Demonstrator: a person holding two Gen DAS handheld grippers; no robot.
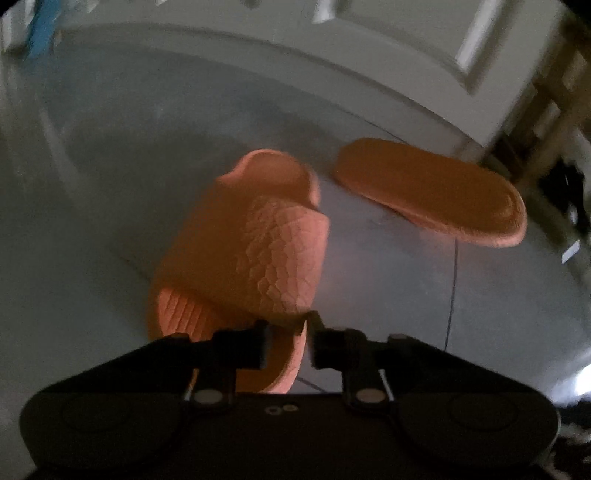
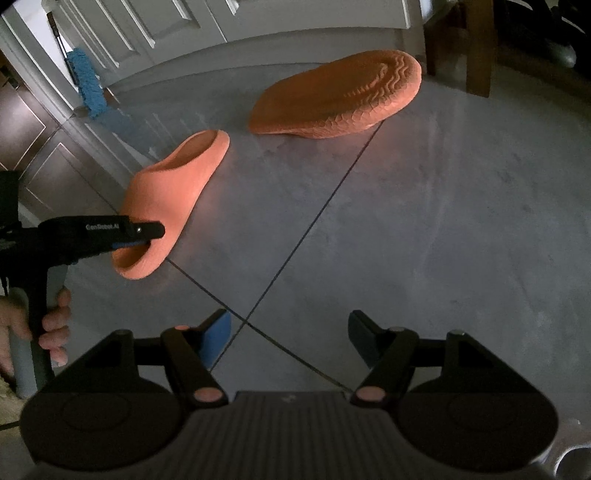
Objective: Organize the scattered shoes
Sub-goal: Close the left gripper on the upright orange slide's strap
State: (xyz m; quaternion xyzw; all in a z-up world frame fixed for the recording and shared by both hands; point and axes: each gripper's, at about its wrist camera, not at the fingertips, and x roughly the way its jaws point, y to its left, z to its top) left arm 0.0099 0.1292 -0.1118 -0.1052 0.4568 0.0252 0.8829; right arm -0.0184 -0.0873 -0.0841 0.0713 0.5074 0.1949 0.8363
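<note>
Two orange foam slippers lie on the grey tiled floor. The near slipper (image 1: 243, 243) stands upright, and my left gripper (image 1: 288, 343) is shut on its front strap edge at the toe opening; the right wrist view shows this slipper (image 2: 170, 195) with the left gripper (image 2: 147, 236) clamped on it. The second slipper (image 1: 432, 192) lies upside down, sole up, beyond and to the right, also in the right wrist view (image 2: 340, 99). My right gripper (image 2: 288, 343) is open and empty above the floor, well short of both slippers.
White panelled doors (image 2: 155, 33) run along the back. A blue mop head (image 2: 88, 85) leans at the back left. A wooden furniture leg (image 2: 476, 48) stands behind the overturned slipper. Dark grout lines (image 2: 295, 243) cross the floor.
</note>
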